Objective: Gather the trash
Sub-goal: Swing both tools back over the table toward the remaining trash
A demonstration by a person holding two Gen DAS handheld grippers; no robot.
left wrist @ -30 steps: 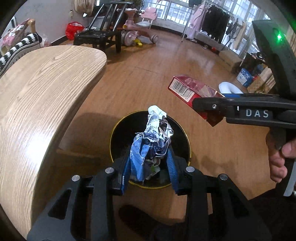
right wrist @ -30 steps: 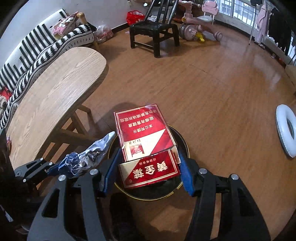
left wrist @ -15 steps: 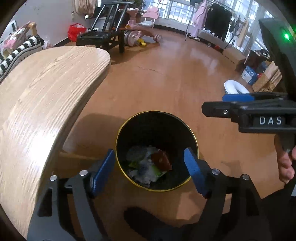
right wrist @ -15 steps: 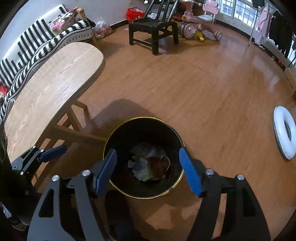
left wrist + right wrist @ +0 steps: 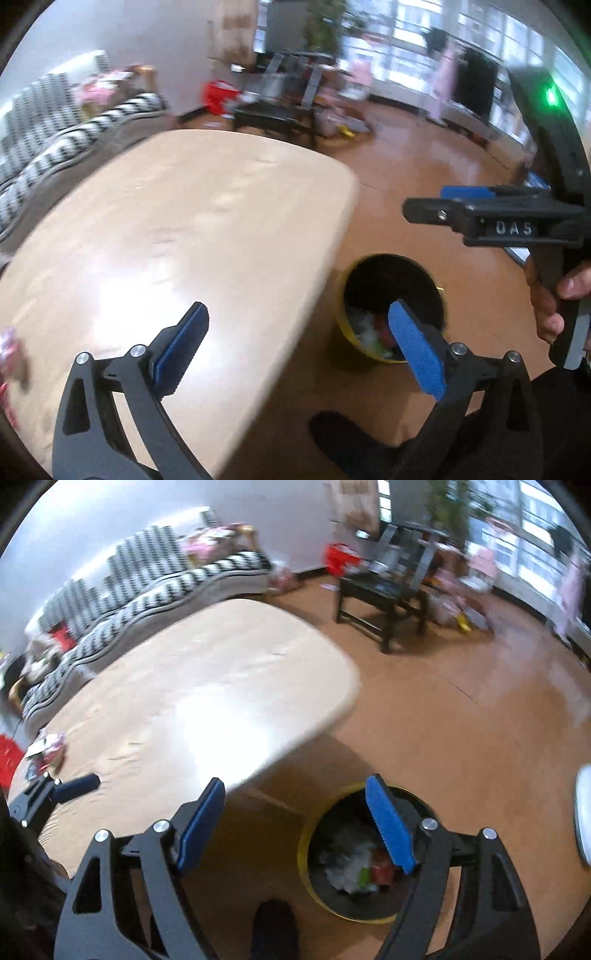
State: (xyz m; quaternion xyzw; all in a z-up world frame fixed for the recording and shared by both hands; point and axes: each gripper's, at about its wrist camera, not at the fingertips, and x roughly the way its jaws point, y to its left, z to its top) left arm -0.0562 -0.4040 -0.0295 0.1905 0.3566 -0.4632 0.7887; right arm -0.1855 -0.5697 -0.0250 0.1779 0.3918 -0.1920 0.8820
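The left gripper (image 5: 299,347) hangs with its blue pads spread wide and nothing between them, one pad over the wooden table (image 5: 177,236), the other over the black bin (image 5: 391,314) at lower right of the left wrist view. The right gripper (image 5: 295,823) is equally splayed and empty; the bin (image 5: 354,864) sits at lower centre-right, under its right pad, with crumpled trash (image 5: 354,867) inside. More litter (image 5: 48,749) lies on the table's far-left edge, well apart from both.

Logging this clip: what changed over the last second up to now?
Both grippers let go: the left gripper dropped its crumpled wrapper and the right gripper its red carton into the bin, then both swung left toward the table. The bin stayed put.
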